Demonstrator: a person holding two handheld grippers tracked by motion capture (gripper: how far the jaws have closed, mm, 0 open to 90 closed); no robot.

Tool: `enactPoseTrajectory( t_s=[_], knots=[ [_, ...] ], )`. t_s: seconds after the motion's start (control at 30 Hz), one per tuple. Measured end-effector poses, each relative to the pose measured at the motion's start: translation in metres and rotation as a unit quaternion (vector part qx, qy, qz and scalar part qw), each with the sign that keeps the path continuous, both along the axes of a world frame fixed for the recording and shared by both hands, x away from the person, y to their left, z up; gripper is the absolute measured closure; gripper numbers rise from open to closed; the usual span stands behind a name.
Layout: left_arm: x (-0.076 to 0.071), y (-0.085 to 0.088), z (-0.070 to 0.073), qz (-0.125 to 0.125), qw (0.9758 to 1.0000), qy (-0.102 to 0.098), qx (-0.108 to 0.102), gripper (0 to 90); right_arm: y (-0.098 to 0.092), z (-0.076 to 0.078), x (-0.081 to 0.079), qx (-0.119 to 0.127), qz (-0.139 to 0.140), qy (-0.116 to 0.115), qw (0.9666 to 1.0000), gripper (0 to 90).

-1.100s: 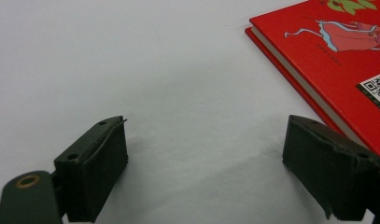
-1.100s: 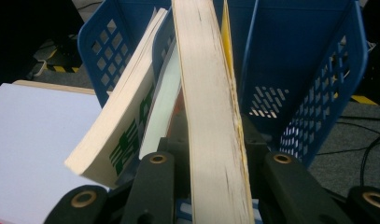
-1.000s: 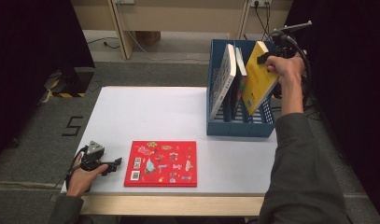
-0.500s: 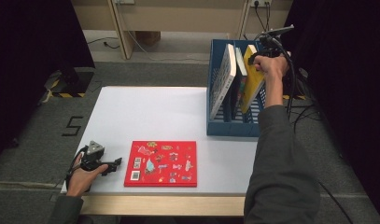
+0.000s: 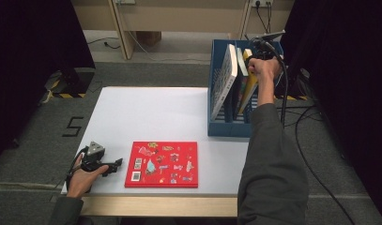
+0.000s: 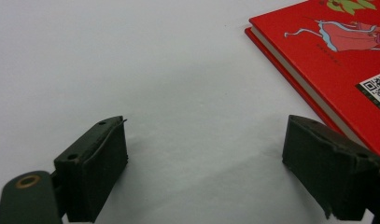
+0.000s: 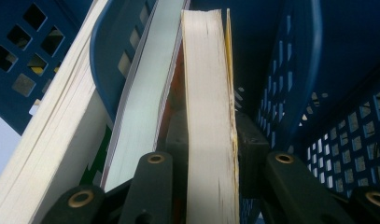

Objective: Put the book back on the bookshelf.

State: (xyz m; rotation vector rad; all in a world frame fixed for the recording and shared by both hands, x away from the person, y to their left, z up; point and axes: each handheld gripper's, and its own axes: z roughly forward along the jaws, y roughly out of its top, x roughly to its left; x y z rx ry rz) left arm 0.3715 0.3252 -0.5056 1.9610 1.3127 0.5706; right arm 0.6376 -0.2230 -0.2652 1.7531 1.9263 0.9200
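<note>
White tabletop (image 5: 146, 112), dark curtains on both sides, and at its far right a blue slotted rack (image 5: 228, 127). The right gripper (image 7: 211, 154) pinches the yellow book (image 7: 208, 116) by its page edge, jaws pressed on both covers — the book stands on end, long axis pointing down into a right-hand slot beside two leaning books. That arm reaches far forward, fist above the rack. The left gripper (image 5: 114, 164) rests near left, jaws spread on nothing, just beside the red book (image 5: 163, 164).
</note>
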Motion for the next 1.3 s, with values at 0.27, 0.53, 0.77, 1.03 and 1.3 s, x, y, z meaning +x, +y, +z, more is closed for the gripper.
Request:
enactPoseTrajectory(
  t_s=[0.27,0.53,0.77,1.03,1.3],
  knots=[
    [0.0,0.0,0.0,0.0,1.0,0.0,0.0,12.9,-0.002,-0.003,0.0,0.008,-0.005,-0.001,1.0,72.1],
    [0.0,0.0,0.0,0.0,1.0,0.0,0.0,13.0,-0.003,-0.013,0.002,0.021,0.0,0.003,0.9998,68.8],
    [-0.001,0.0,0.0,-0.001,1.0,-0.001,0.002,13.4,-0.006,-0.007,-0.008,0.024,0.011,0.003,0.9996,63.3],
    [0.0,0.0,0.0,0.0,1.0,0.0,0.001,13.3,-0.015,-0.012,-0.023,0.033,0.022,-0.011,0.9992,56.7],
    [0.0,0.0,0.0,0.001,1.0,-0.001,0.002,13.3,-0.027,-0.006,-0.045,0.046,0.043,-0.033,0.9974,51.7]
  ],
)
